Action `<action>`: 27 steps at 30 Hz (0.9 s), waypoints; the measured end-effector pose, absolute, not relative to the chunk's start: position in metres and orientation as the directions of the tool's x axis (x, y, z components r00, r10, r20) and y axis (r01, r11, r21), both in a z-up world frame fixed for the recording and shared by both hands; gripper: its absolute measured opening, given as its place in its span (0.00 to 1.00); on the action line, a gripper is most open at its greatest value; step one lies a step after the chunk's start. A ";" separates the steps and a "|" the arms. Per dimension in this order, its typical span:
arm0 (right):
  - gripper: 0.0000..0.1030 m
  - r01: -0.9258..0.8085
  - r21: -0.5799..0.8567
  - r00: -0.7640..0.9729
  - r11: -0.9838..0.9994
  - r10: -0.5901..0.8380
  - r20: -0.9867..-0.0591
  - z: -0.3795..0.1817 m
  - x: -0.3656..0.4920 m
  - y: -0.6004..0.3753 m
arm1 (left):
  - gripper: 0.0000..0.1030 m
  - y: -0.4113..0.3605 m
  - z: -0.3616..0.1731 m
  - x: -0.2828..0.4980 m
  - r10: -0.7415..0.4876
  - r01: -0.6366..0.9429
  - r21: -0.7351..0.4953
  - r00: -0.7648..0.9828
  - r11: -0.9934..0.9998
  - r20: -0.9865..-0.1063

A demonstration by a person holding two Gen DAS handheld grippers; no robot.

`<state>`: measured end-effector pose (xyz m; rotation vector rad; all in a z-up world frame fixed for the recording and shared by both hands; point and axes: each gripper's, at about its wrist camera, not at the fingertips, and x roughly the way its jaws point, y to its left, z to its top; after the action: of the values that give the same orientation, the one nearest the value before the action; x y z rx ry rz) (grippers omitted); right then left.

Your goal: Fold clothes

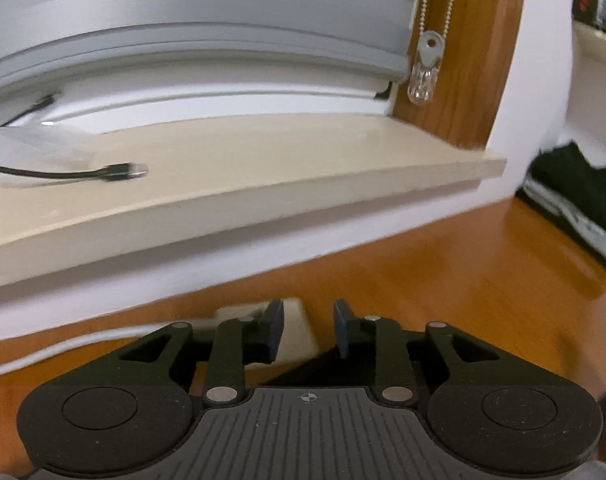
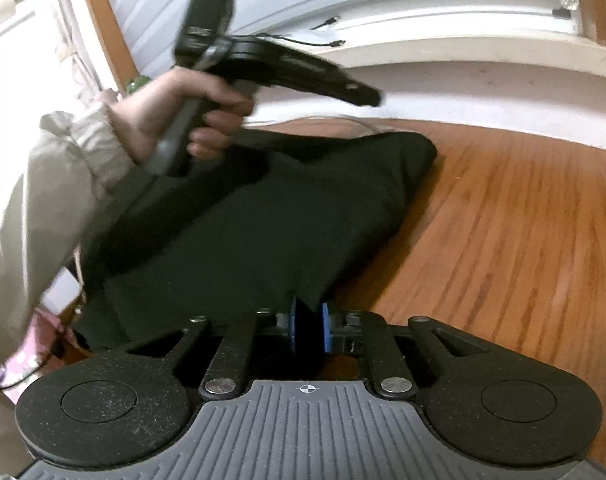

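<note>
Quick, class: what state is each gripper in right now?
Left gripper: open, nothing between its pads.
Right gripper: shut on the dark garment.

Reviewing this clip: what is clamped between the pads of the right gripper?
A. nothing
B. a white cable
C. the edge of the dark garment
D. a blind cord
C: in the right wrist view, the right gripper has its blue pads pressed together on the near edge of the dark garment lying on the wooden table.
</note>
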<state>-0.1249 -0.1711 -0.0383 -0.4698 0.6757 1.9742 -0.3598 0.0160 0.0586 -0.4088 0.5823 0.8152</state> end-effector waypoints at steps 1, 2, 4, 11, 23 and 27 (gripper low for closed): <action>0.09 -0.893 0.236 -0.445 -0.382 0.678 -0.585 -0.037 -0.124 -0.173 | 0.29 0.015 0.060 -0.369 0.564 -0.780 -0.111 0.535 0.615 -0.629; 0.09 -0.901 0.209 -0.426 -0.380 0.685 -0.591 -0.035 -0.122 -0.175 | 0.29 0.014 0.062 -0.378 0.569 -0.787 -0.111 0.528 0.607 -0.631; 0.08 -0.916 0.167 -0.387 -0.364 0.696 -0.604 -0.032 -0.113 -0.176 | 0.29 0.012 0.063 -0.397 0.569 -0.794 -0.127 0.527 0.594 -0.631; 0.09 -0.942 0.155 -0.328 -0.299 0.708 -0.625 -0.026 -0.062 -0.168 | 0.29 0.004 0.060 -0.409 0.492 -0.744 -0.174 0.579 0.645 -0.651; 0.13 -0.938 0.171 -0.342 -0.301 0.732 -0.589 -0.031 -0.051 -0.171 | 0.42 -0.025 0.027 -0.385 0.445 -0.679 -0.068 0.549 0.731 -0.707; 0.14 -0.934 0.187 -0.355 -0.303 0.742 -0.569 -0.034 -0.047 -0.173 | 0.28 -0.029 0.026 -0.386 0.449 -0.668 -0.049 0.551 0.742 -0.703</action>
<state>-0.0474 -0.1726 -0.0336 -0.4577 0.5966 1.8680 -0.3863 -0.0288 0.0265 -0.3301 0.7270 0.6752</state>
